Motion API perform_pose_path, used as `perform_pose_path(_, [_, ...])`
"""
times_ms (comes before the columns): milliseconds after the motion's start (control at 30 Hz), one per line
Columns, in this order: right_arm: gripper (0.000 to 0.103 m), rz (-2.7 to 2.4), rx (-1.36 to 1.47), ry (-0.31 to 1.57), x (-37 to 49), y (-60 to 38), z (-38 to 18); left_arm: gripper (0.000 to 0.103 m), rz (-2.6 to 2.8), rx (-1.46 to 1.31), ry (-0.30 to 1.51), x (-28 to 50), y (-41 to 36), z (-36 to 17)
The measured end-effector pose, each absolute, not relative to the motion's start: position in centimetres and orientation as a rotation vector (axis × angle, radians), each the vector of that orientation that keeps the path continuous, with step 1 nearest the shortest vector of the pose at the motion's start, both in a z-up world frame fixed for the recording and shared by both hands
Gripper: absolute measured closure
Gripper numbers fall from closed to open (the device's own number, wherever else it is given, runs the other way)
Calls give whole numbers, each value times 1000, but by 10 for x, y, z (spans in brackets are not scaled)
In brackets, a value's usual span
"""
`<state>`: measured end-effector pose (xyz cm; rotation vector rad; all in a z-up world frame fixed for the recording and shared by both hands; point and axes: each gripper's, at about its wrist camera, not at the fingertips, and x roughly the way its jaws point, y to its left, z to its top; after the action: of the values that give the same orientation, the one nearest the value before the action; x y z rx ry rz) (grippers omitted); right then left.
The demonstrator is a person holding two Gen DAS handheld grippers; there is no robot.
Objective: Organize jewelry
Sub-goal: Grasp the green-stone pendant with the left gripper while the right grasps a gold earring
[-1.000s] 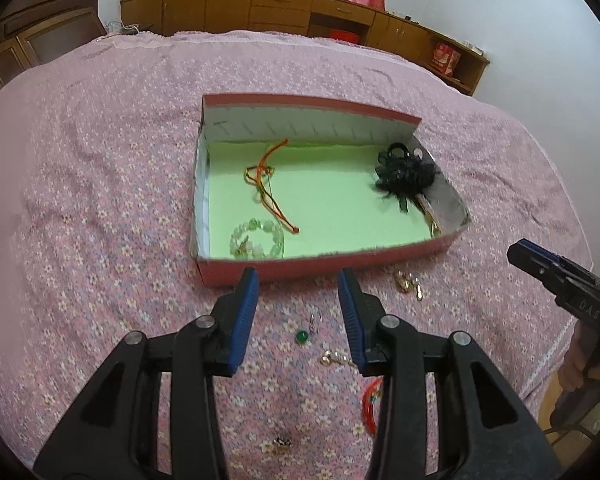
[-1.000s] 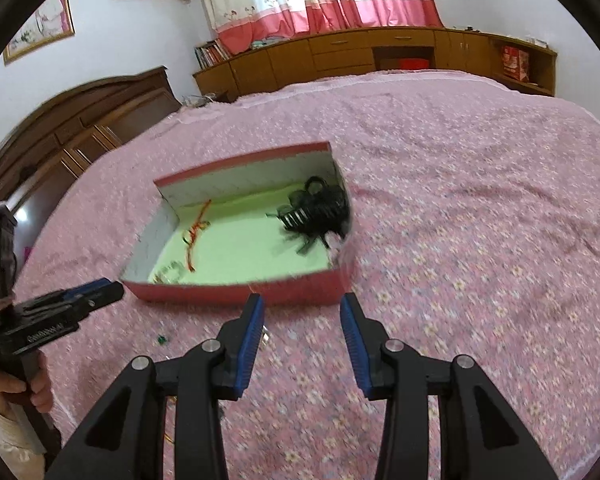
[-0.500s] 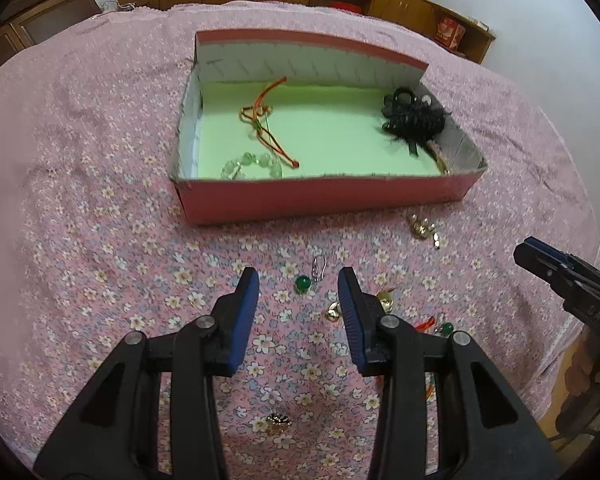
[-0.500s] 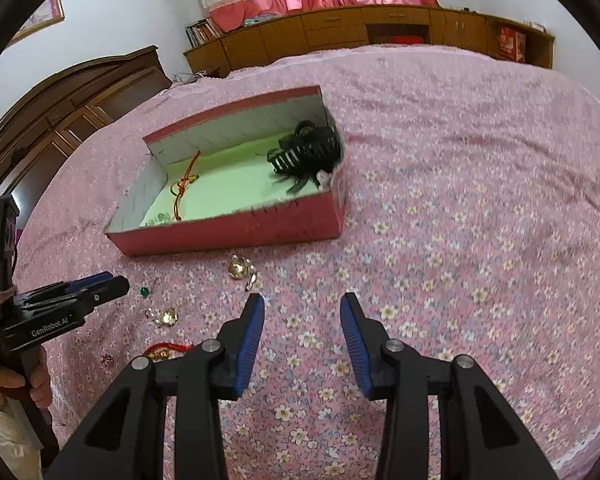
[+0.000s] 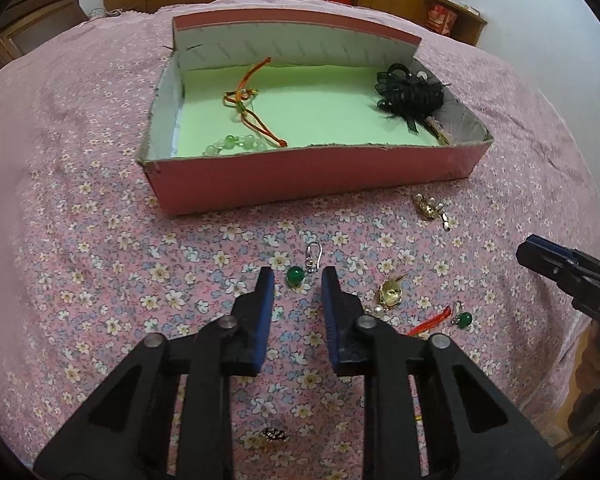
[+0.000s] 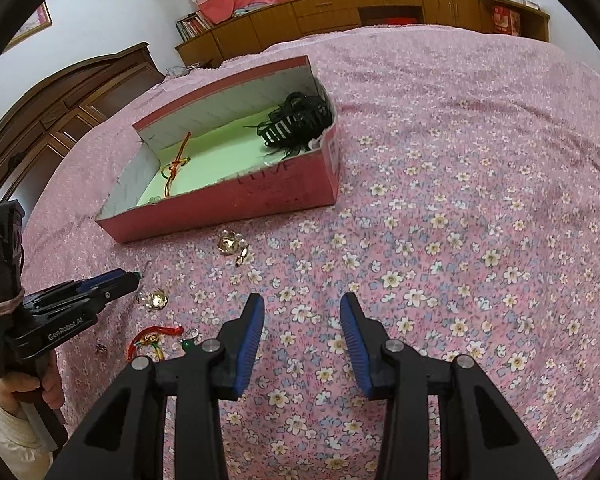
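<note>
A green bead earring [image 5: 296, 274] with a silver hook lies on the flowered bedspread, just ahead of my left gripper [image 5: 298, 280] and in line with the gap. The jaws are closing; the blue pads stand either side of the bead without touching it. The pink box [image 5: 300, 176] with a green floor holds a red-orange cord [image 5: 252, 108], a pale bead bracelet [image 5: 236, 144] and a black hair claw [image 5: 412, 96]. My right gripper [image 6: 302, 308] hovers open over bare bedspread, nothing between its fingers. From there my left gripper [image 6: 128, 278] shows at the left, the box [image 6: 260, 200] beyond it.
Loose pieces lie on the bedspread: a gold flower piece [image 5: 428, 206] near the box, a gold charm [image 5: 391, 292], a red corded charm [image 5: 432, 322], a second green earring [image 5: 464, 319] and a small dark stud [image 5: 274, 434]. Wooden cabinets [image 6: 340, 4] line the far wall.
Both grippers have sunk toward the bedspread. The left jaws have narrowed, and the green earring now sits right at their tips. The right jaws keep the same width.
</note>
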<state>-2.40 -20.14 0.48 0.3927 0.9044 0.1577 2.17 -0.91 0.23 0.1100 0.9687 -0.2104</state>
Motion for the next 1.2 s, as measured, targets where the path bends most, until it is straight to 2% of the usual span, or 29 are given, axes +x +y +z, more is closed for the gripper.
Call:
perform_pose_path(267, [60, 161, 397, 916, -24, -199, 0, 94, -191, 103, 945, 25, -10, -8])
perform_pose_path(400, [60, 165, 397, 920, -24, -198, -1, 102, -194, 107, 943, 26, -8, -11])
perform_pose_path(1100, [60, 224, 340, 912, -3, -174, 8, 102, -185, 39, 858, 8, 15, 17])
perform_pose_path(1200, [58, 234, 317, 913, 7, -165, 8, 102, -173, 35, 853, 6, 20, 17])
